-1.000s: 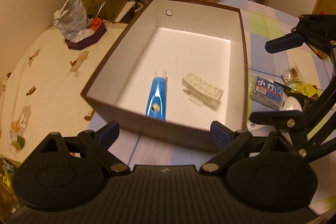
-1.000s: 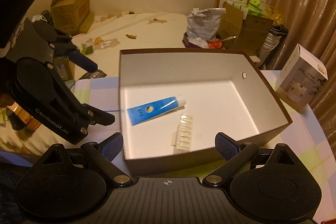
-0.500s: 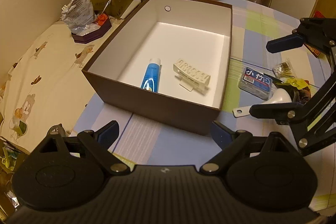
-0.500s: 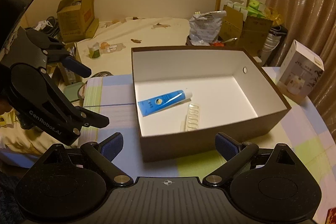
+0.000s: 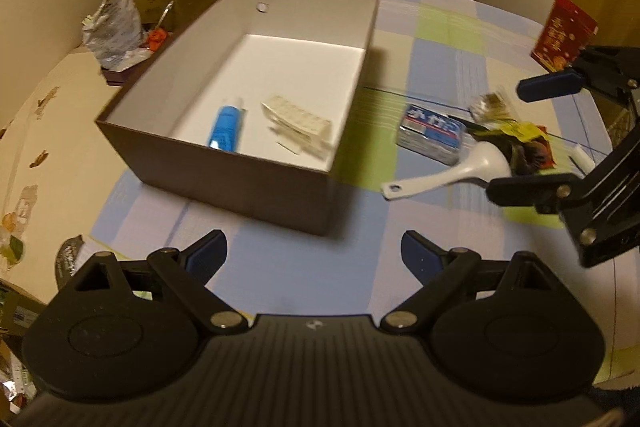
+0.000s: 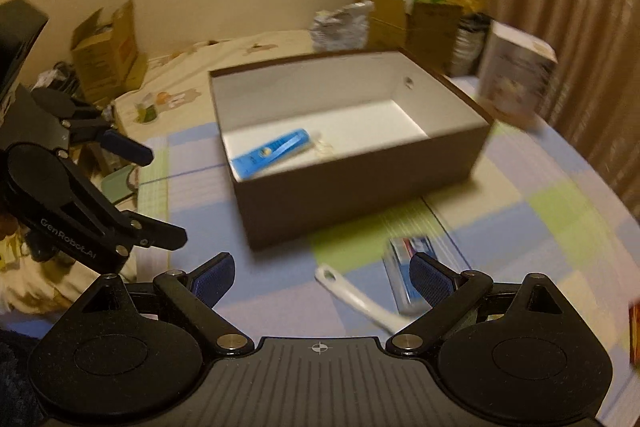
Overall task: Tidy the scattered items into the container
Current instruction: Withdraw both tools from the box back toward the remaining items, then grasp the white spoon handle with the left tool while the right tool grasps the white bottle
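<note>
We see the brown box [image 5: 224, 171] sitting in the middle left of the left wrist view, and in it already lie a blue tube [image 5: 226, 127] and a pale blister strip [image 5: 298, 125], side by side on the white floor. What is left to tidy sits on the checked tablecloth [image 5: 440, 39] to the right of the box: a white scoop [image 5: 452, 175] with its handle pointing toward the box, a small blue-and-white packet [image 5: 432, 135] just beyond it, and a blurred heap of coloured wrappers [image 5: 520, 143] touching the scoop's bowl end. Our left gripper [image 5: 314, 253] stands wide and holds nothing, low in the frame before the box's near wall. Our right gripper [image 6: 322, 273] is likewise spread wide and empty; in the right wrist view the scoop's handle [image 6: 356, 297] runs up between its fingers, with the packet [image 6: 402, 267] half hidden behind the right-hand one. We judge the scoop to be light, stiff plastic and rather smooth, so we would close across the narrow handle near its middle, where the flat sides give the pads something to bite. The packet looks boxy and light and should take a pinch across its short sides, while the wrappers seem soft and crinkly and likely to slip.
</note>
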`<state>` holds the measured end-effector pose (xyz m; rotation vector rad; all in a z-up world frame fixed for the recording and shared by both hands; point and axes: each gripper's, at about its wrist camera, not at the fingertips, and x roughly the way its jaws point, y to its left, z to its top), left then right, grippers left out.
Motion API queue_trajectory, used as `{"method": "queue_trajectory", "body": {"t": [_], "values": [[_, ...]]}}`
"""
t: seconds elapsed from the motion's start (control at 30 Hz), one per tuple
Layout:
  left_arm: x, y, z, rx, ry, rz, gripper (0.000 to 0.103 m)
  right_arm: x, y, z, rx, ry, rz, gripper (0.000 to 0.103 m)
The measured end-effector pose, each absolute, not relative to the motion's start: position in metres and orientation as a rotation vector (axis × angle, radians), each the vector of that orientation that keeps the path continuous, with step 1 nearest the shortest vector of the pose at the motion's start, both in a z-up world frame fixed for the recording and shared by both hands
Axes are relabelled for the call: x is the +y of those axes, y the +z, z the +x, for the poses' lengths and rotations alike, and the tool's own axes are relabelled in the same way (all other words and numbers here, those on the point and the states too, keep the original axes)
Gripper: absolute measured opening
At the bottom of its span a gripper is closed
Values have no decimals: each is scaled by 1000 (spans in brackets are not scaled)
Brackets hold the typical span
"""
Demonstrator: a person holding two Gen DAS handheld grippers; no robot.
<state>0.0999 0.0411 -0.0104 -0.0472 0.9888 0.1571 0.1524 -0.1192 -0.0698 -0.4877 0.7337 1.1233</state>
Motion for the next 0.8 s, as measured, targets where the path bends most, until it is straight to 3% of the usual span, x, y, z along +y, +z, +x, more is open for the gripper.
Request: {"method": "queue_trajectory", "body": {"t": [0.4,0.8], "values": [[4,-33,110,977,13,-12,90,-188,-83,158,839,960,-367,99],[-27,-48,134,968,-126,100,74,-236,-102,187,955,778,-160,99]]}}
